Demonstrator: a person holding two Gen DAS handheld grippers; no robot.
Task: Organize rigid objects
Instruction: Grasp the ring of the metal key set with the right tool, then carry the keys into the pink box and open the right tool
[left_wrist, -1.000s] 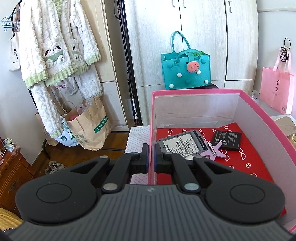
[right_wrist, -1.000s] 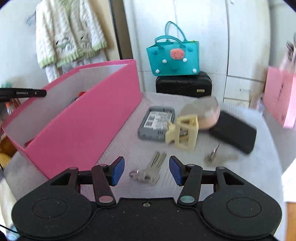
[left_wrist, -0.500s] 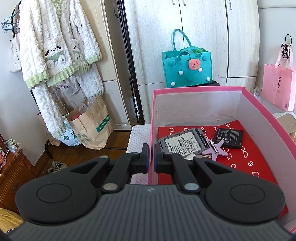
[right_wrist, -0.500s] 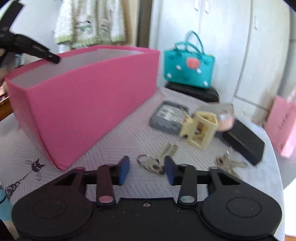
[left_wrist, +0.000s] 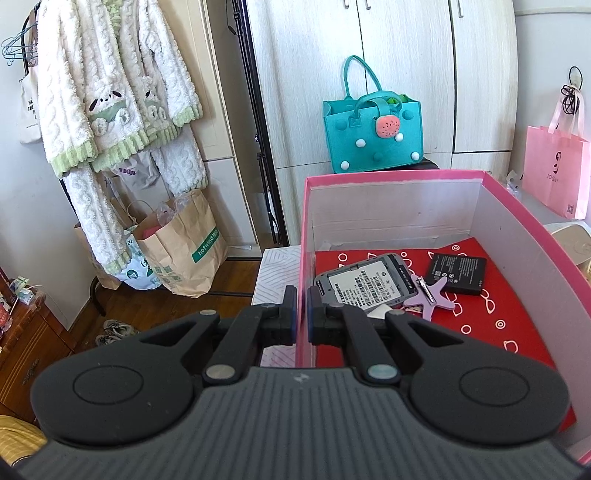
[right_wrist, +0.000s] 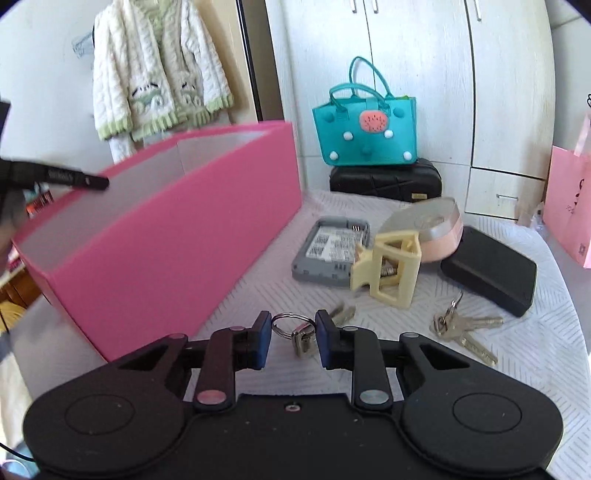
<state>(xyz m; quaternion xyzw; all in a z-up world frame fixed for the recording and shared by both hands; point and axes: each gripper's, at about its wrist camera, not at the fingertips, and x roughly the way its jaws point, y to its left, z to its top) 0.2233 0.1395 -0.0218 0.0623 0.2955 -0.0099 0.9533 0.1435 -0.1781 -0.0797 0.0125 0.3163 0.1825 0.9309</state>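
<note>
Our left gripper (left_wrist: 302, 308) pinches the near wall of the pink cardboard box (left_wrist: 391, 177). Our right gripper (right_wrist: 293, 341) has its blue-padded fingers (right_wrist: 263, 341) spread around the silver key ring with keys (right_wrist: 295, 332) on the white patterned tabletop (right_wrist: 535, 369).

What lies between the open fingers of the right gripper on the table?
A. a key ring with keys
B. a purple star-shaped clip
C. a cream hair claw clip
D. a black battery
A: in the right wrist view the right gripper is open around the key ring with keys.
</note>
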